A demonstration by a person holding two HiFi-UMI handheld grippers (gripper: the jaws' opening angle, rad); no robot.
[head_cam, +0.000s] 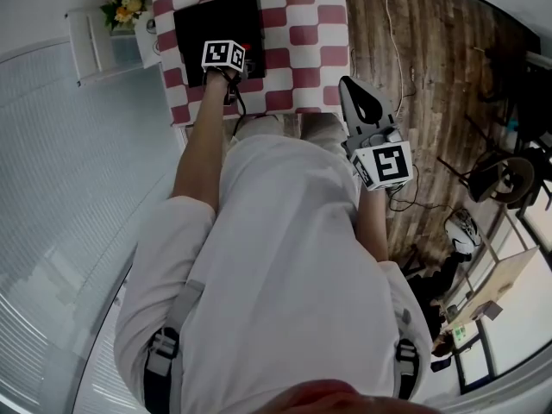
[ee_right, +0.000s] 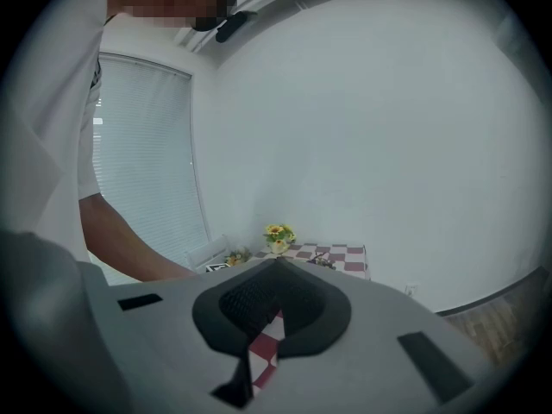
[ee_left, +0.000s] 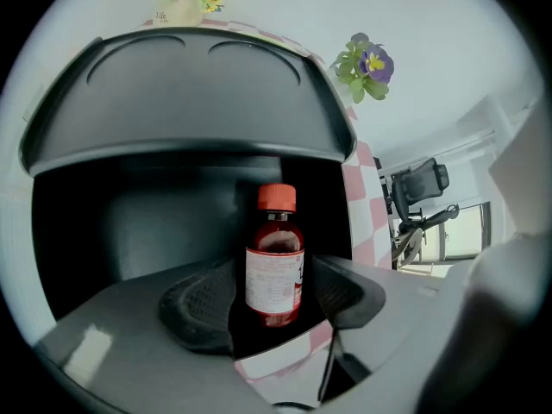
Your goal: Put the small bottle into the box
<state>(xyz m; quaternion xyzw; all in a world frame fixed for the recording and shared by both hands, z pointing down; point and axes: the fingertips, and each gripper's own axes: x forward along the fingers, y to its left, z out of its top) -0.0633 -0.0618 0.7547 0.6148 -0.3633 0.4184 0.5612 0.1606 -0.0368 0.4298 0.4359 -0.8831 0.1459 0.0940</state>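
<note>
A small bottle (ee_left: 274,266) of dark red liquid stands upright inside an open black box (ee_left: 172,102). Its long axis is vertical, its orange-red cap points up, and its white label faces the camera. The left tool (ee_left: 276,296) is released: its dark pads (ee_left: 194,309) sit either side of the bottle with a thin gap on each side. Only the left gripper view shows the bottle and the raised lid arching over it. The head view instead shows the box from above on a red-and-white checked desk (head_cam: 302,33), with the left tool's marker cube covering the bottle. The right tool (ee_right: 274,283) is clenched on nothing and held beside the person's body, off the desk.
</note>
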